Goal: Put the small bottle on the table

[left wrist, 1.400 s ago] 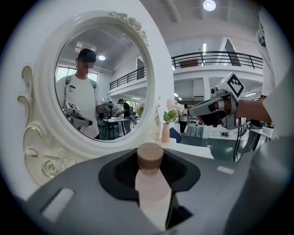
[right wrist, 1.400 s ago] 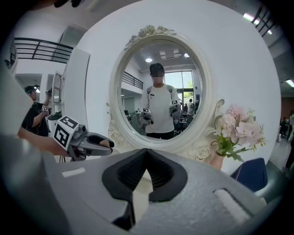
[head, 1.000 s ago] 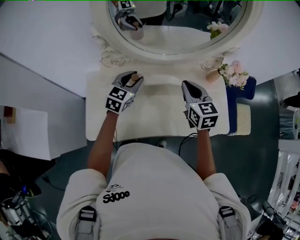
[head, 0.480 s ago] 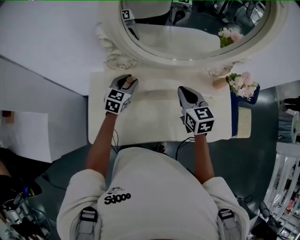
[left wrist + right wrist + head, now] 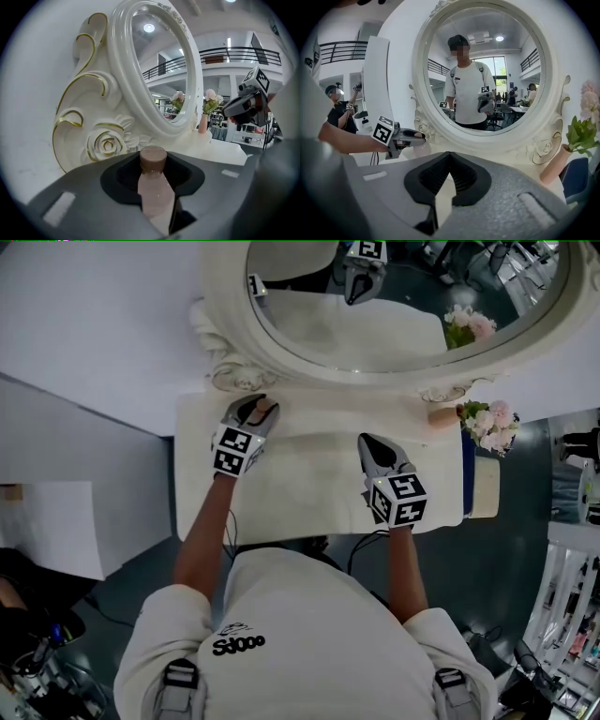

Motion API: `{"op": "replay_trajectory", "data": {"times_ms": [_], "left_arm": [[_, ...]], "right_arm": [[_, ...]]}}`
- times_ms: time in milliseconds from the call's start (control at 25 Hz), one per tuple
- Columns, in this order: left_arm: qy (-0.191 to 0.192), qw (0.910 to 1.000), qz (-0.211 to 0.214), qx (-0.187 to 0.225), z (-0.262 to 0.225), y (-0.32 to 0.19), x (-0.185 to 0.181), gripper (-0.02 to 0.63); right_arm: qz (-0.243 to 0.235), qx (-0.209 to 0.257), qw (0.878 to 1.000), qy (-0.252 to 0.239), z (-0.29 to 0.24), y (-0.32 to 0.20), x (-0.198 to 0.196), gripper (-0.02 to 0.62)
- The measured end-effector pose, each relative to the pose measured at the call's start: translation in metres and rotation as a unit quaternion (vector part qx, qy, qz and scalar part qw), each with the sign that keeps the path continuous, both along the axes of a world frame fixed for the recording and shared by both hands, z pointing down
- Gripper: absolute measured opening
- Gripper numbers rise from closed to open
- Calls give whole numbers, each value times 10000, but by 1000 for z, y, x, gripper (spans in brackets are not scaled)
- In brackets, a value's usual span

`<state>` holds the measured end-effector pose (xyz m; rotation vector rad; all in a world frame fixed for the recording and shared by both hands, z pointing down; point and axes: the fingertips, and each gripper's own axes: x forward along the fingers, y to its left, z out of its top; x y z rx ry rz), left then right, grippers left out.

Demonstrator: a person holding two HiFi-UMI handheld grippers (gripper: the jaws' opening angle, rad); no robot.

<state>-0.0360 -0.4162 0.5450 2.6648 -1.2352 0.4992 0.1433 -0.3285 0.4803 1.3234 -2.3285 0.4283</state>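
Observation:
The small bottle [image 5: 154, 188], pale pink with a brown cap, stands upright between the jaws of my left gripper [image 5: 154, 172], which is shut on it. In the head view that gripper [image 5: 251, 416] hovers over the back left of the white dressing table [image 5: 309, 486], close to the mirror's carved base, with the bottle [image 5: 266, 412] at its tip. Whether the bottle touches the tabletop I cannot tell. My right gripper [image 5: 376, 447] hangs over the table's right half; its jaws [image 5: 450, 157] meet at the tips with nothing between them.
A large oval mirror [image 5: 394, 296] in an ornate white frame [image 5: 117, 93] stands along the table's back. A pink vase [image 5: 441, 414] with flowers [image 5: 489, 416] sits at the back right corner. A blue seat [image 5: 482, 486] stands beside the table's right edge.
Both grippers have sunk a little toward the tabletop. The left one still grips the bottle near the mirror base; the right one has drifted slightly toward the front edge.

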Motion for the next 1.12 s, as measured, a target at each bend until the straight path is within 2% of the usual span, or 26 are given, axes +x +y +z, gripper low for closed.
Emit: {"op": "replay_trajectory", "data": {"times_ms": [400,600,760,1000,1120], "left_arm": [[267,9994,-189,59,3,-18,3,161],[331,9989,-313,60,0,-9,3,253],[331,9989,-345,12,-8,-4,2,287],[229,9982,-537,153,-25,8,-13,287],[273,9961,-742,396,-48,16,-24,267]], "right_arm": [[175,0,9998,30,-1,9,14,2],[278,24,9996,31,-4,22,26,2],[281,166,9995,46,-13,27,32,2],[278,456,9986,44,-37,36,41,3],[251,644,9976,58,-53,39,46,3]]}}
